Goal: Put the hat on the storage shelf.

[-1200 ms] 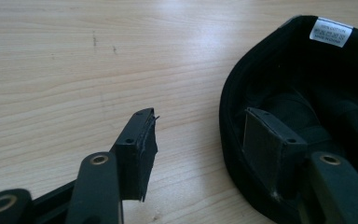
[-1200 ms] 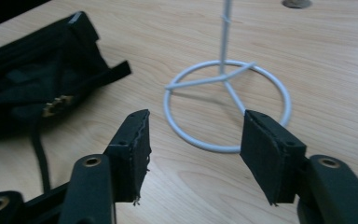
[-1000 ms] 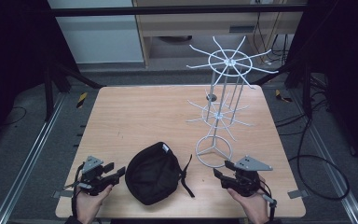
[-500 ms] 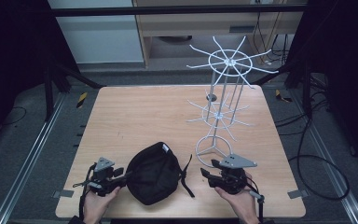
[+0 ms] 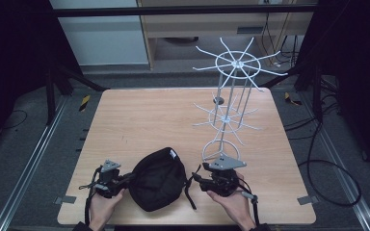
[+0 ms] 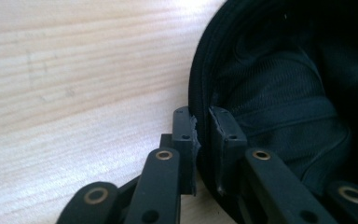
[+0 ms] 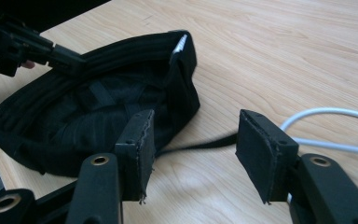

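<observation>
1. No legible text, brand, number or sign appears on any surface.
2. The black cap (image 5: 156,179) carries a small white tag (image 5: 172,154); its print is too small to read.

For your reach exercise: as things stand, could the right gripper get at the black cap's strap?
Probably yes. The right gripper is open and the strap lies on bare table between its jaws, with nothing blocking it.

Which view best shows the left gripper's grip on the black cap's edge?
The left gripper view: the left gripper has just closed, pads pinching the black cap at its rim. The high view shows it touching the cap's left side, too small to judge. The right gripper view shows it far off, holding the raised rim.
</observation>
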